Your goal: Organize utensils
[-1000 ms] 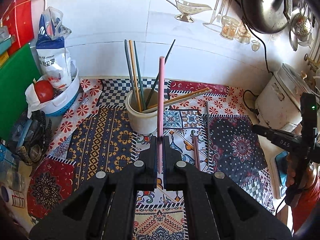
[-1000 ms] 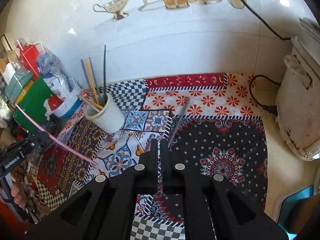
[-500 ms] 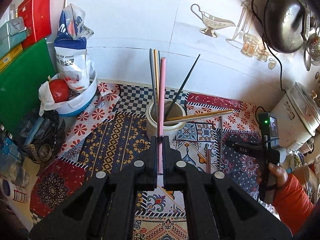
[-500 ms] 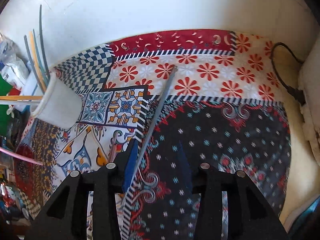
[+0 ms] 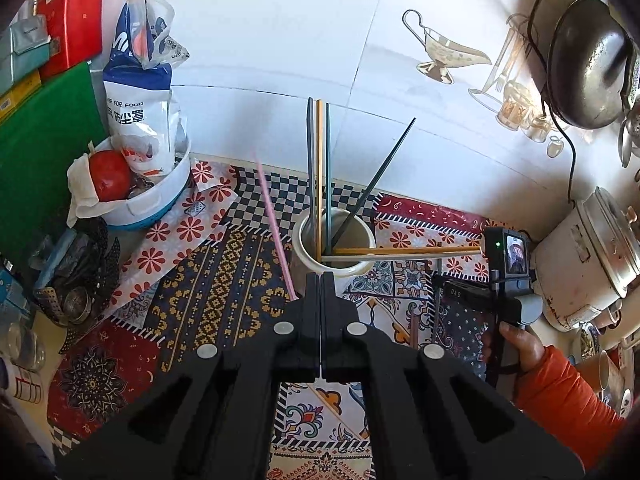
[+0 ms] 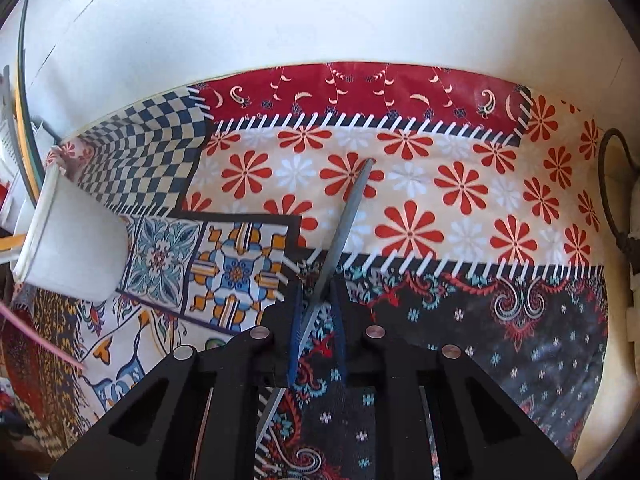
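My left gripper [image 5: 321, 280] hovers just in front of a white cup [image 5: 352, 270] that holds several chopsticks. Its jaws are shut, with nothing showing between the tips. A pink chopstick [image 5: 272, 216] slants up to the left from behind the left finger; whether it is still pinched is hidden. It also shows as the pink chopstick [image 6: 40, 336] beside the cup [image 6: 68, 240]. My right gripper [image 6: 316, 286] is low over the mat. Its jaws are closing around a grey chopstick [image 6: 352, 200] that lies between the blue pads, and the right pad stands apart from it.
A patchwork mat [image 6: 460, 208] covers the counter up to the white tiled wall. A rice cooker [image 5: 588, 256] and a power cord [image 6: 612, 192] sit at the right. At the left stand a basin [image 5: 152, 204] with a food bag and a green board [image 5: 40, 152]. A brown chopstick [image 5: 414, 330] lies on the mat.
The right gripper came down to the mat, opened, and now straddles the grey chopstick with narrower jaws. The pink chopstick swung from straight between the left jaws to a leftward slant, and that gap closed.
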